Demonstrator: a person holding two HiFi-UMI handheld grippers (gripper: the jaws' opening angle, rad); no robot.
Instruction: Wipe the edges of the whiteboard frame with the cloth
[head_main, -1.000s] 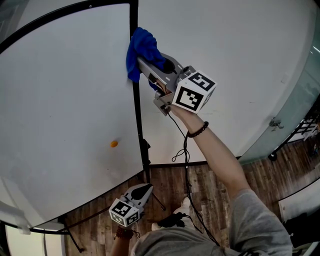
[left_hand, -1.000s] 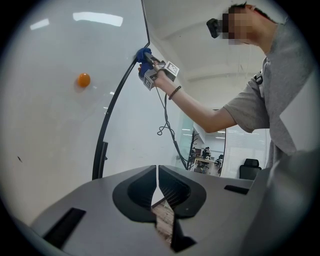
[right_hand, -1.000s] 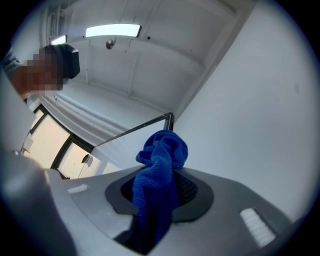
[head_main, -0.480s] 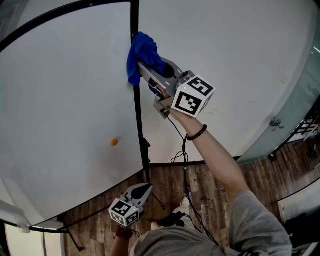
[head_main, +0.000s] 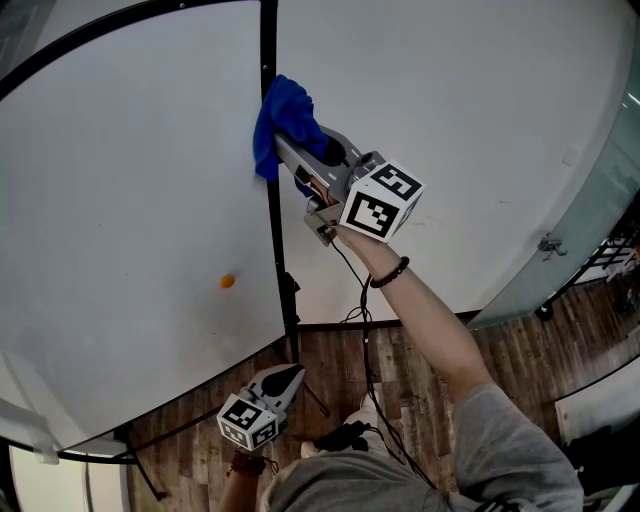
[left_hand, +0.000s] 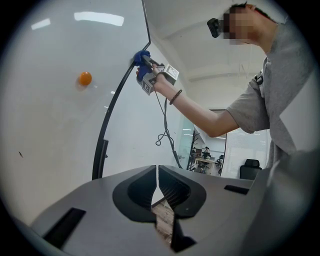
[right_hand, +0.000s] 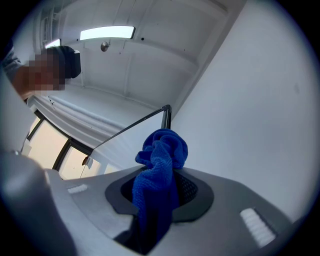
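While my right claw (head_main: 292, 140) pinches cloth (head_main: 280, 108) against frame (head_main: 275, 250), left claw (left_hand: 156, 175) closed, empty; loose wad may skid off edge.

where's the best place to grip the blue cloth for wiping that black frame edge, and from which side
Grip its gathered tail, as the right hand-held gripper does: jaws shut on the bunched lower part, a loose wad of the blue cloth standing past the tips. That soft wad, not the jaws, meets the black frame bar. Come from the bar's wall side, at its right in the head view.
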